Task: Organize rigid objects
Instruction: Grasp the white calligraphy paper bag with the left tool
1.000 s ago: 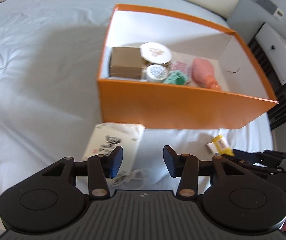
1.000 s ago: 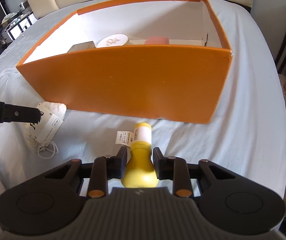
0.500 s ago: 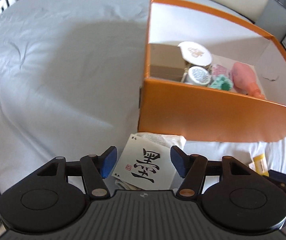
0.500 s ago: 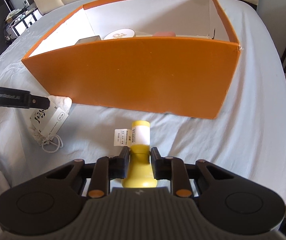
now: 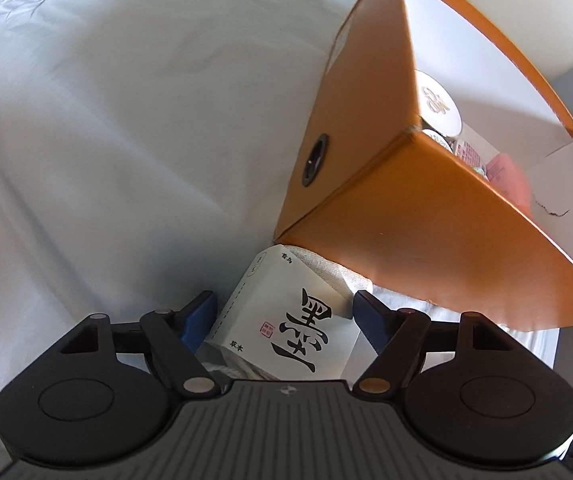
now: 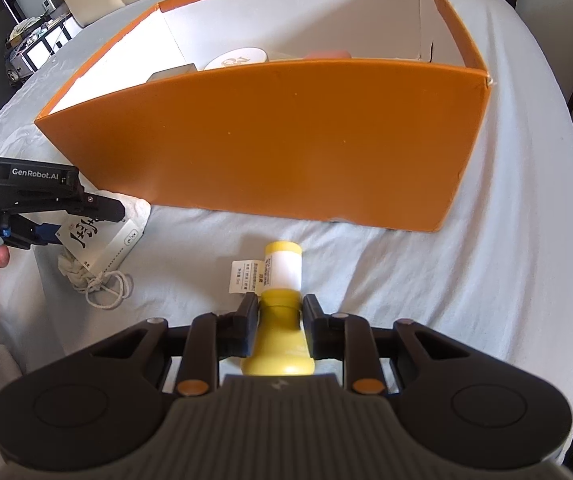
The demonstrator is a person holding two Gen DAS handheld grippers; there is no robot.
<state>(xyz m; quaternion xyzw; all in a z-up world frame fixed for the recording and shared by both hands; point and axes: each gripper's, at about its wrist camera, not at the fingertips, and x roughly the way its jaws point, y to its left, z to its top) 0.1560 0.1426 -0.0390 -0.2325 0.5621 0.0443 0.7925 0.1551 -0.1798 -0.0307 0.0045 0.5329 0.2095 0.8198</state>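
Left wrist view: left gripper (image 5: pixel 284 314) jaws opening, straddling a white packet (image 5: pixel 286 332) on the sheet (image 5: pixel 106 140), pads clear of it, beside the orange box (image 5: pixel 426 216). Right wrist view: right gripper (image 6: pixel 279 328) clamped on a yellow bottle (image 6: pixel 280 320) lying before the box.

Yellow bottle (image 6: pixel 282 308) lying on its side on the sheet, white-labelled cap end toward 12 o'clock, pointing at the orange box (image 6: pixel 286 152), open-topped with items inside. White packet (image 5: pixel 286 328) with black calligraphy lies flat just beside the box's corner, at 9 o'clock of the bottle.
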